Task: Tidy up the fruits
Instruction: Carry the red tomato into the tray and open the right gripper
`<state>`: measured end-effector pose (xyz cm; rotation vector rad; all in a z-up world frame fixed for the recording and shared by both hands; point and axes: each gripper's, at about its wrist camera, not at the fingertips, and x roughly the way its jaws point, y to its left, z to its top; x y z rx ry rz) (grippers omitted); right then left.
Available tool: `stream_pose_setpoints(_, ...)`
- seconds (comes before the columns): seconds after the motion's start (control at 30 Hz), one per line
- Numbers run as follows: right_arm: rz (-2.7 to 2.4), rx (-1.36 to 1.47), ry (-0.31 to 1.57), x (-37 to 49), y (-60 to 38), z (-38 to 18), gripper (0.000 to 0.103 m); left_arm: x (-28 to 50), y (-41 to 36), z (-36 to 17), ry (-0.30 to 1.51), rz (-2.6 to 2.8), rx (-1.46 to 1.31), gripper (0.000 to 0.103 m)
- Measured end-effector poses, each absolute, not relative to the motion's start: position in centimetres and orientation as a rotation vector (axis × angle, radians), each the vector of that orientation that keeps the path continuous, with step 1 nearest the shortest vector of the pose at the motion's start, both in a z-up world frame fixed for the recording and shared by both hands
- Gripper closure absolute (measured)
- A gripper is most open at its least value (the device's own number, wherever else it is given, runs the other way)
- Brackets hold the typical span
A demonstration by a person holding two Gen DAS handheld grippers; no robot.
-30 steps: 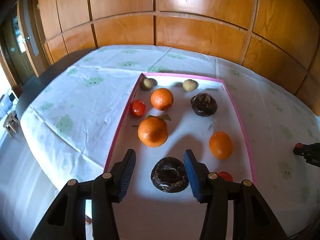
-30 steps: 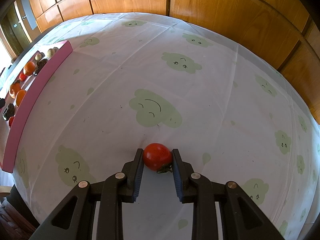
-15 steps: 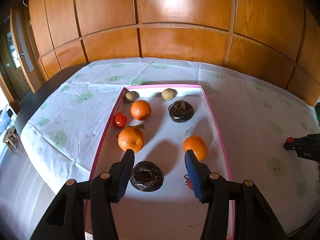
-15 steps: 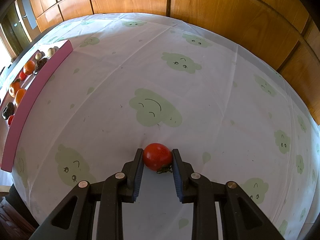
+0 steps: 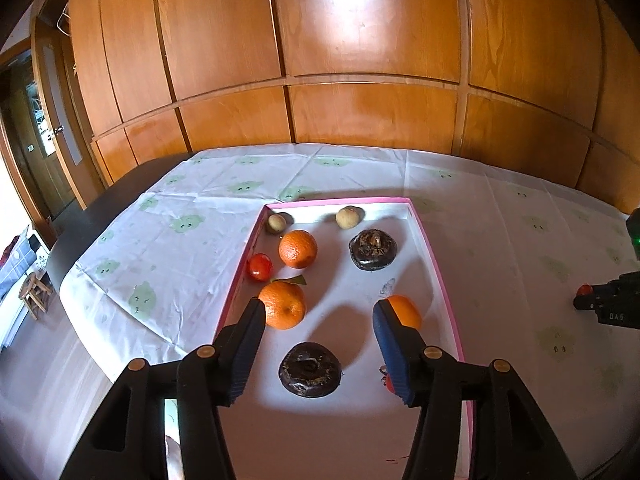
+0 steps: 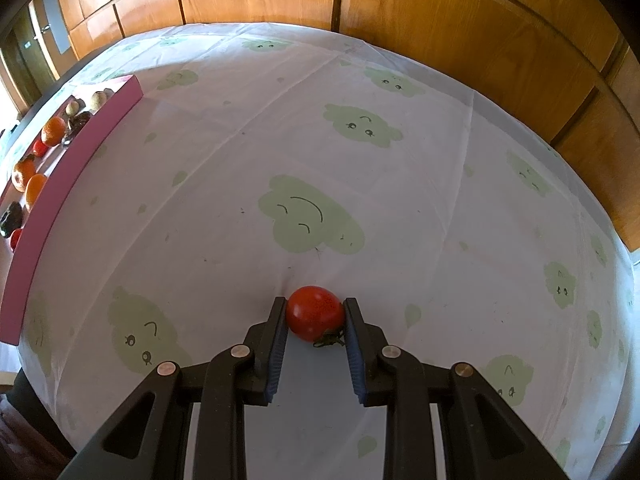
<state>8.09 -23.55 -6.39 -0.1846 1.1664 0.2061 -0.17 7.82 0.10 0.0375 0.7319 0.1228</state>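
Right wrist view: right gripper [image 6: 315, 314] clamped on tomato [image 6: 316, 312] at its widest sides, resting on cloth [image 6: 360, 184]; soft, thin-skinned, probably bruises if squeezed (stem faces near). Tray [image 6: 76, 168] far left. Left gripper [image 5: 318, 338], jaws just opening and empty, hangs over tray's dark fruit [image 5: 310, 368], oranges beyond.

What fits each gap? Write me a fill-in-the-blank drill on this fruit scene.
1. The right tool is shut on a small red ____.
2. The pink-rimmed shallow tray holds ____ round orange citrus fruits.
3. The left tool, jaws just opening, holds ____.

Missing: tomato; three; nothing
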Motion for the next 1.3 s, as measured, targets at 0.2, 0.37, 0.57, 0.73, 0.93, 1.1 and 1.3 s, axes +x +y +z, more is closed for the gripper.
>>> stream_pose_setpoints(0.2, 0.197, -0.180, 1.171, 8.3, -23.1, -6.3, 0.076, -0.3, 8.5, 0.2, 0.720, 0.142, 0.023, 0.043)
stream_pose_setpoints(0.37, 0.246, -0.169, 1.172, 8.5, -21.2, -6.2, 0.076, -0.5, 9.2, 0.2, 0.714, 0.156, 0.010, 0.042)
stream_pose_setpoints(0.57, 0.377, -0.124, 1.146, 8.6, -16.9, -4.6, 0.076, -0.7, 10.4, 0.0, 0.716, 0.181, -0.013, 0.042)
stream_pose_setpoints(0.73, 0.506, -0.119, 1.090, 8.4, -11.6, -2.1, 0.076, -0.8, 11.4, -0.2, 0.720, 0.202, -0.033, 0.042)
stream_pose_setpoints(0.93, 0.650, -0.127, 1.026, 8.0, -5.2, 0.3, 0.076, -1.2, 12.3, -0.1, 0.712, 0.218, -0.054, 0.042)
stream_pose_setpoints(1.1, 0.721, -0.147, 1.007, 7.8, -1.4, 0.8, 0.076, -1.3, 13.1, -0.3, 0.716, 0.231, -0.070, 0.042)
stream_pose_setpoints(1.3, 0.751, -0.162, 1.022, 8.6, 1.7, 0.0, 0.076, -1.5, 14.2, -0.5, 0.718, 0.258, -0.094, 0.042)
